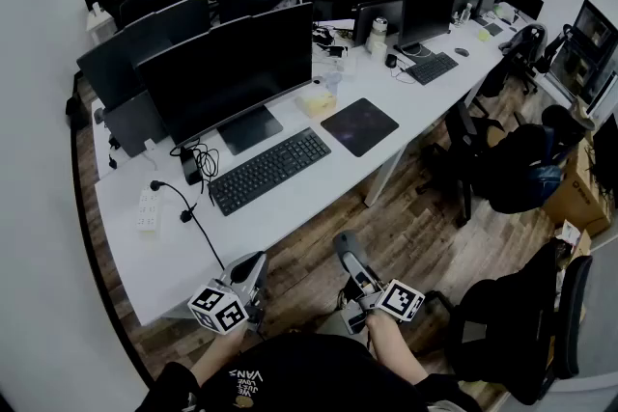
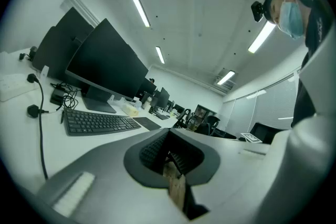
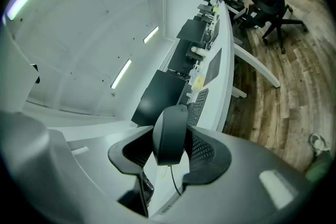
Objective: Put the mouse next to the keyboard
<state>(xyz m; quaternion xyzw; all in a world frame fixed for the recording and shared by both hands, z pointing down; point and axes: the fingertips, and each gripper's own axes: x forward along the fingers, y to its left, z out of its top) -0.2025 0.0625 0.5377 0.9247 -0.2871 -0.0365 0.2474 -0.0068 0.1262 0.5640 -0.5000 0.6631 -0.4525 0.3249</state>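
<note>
A black mouse (image 3: 170, 134) sits pinched upright between the pads of my right gripper (image 3: 171, 139), and its thin cable (image 3: 176, 182) hangs below the jaws. In the head view that gripper (image 1: 348, 251) hovers over the wooden floor, short of the white desk's (image 1: 290, 212) front edge. The black keyboard (image 1: 270, 171) lies on the desk before a large monitor (image 1: 227, 72), and shows in both gripper views (image 2: 100, 122) (image 3: 198, 105). My left gripper (image 1: 253, 267) floats beside the right one, its jaws (image 2: 169, 139) shut with nothing between them.
A dark mouse pad (image 1: 359, 125) lies right of the keyboard, with a yellowish box (image 1: 317, 99) behind it. A white power strip (image 1: 148, 207) and black cables sit on the desk's left end. Office chairs (image 1: 512, 333) stand on the floor to the right.
</note>
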